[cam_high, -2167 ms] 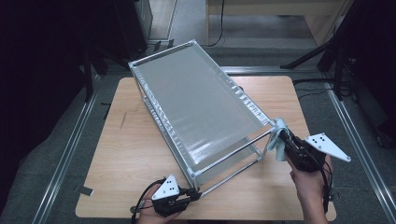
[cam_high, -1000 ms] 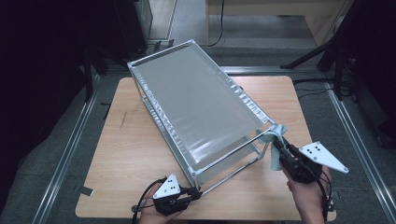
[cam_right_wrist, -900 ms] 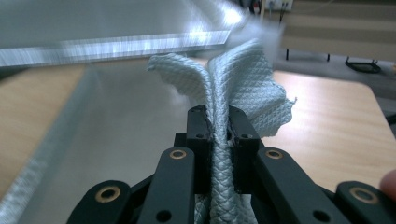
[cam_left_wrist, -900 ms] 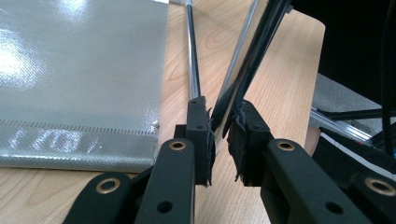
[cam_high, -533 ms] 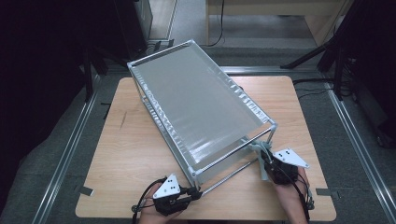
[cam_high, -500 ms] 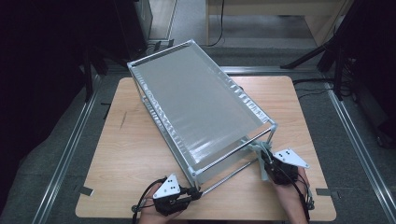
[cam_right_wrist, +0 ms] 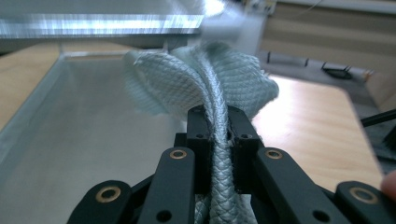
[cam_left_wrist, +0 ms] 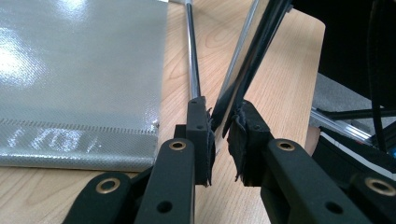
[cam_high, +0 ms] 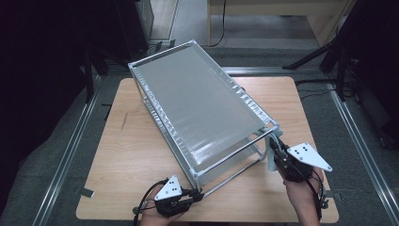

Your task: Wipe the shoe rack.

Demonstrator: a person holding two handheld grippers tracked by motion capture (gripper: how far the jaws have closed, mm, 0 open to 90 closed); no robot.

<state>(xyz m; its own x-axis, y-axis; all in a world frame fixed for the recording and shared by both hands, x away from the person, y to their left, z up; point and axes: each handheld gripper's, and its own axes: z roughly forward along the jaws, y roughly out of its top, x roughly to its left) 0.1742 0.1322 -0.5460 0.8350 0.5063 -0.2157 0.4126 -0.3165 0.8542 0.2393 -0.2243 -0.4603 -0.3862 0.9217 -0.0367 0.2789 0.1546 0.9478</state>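
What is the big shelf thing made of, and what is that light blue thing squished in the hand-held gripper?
The shelf rack looks like shiny metal: its rods gleam like chrome, and its grey decks reflect the light, though their fine woven grain could be a coated liner. The light blue cloth in the right hand-held gripper looks like soft woven fabric, with a criss-cross weave and folds.

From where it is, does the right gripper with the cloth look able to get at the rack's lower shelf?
Probably yes: the right gripper, shut on the pale cloth, sits at the rack's open near end, and the lower shelf lies open straight ahead.
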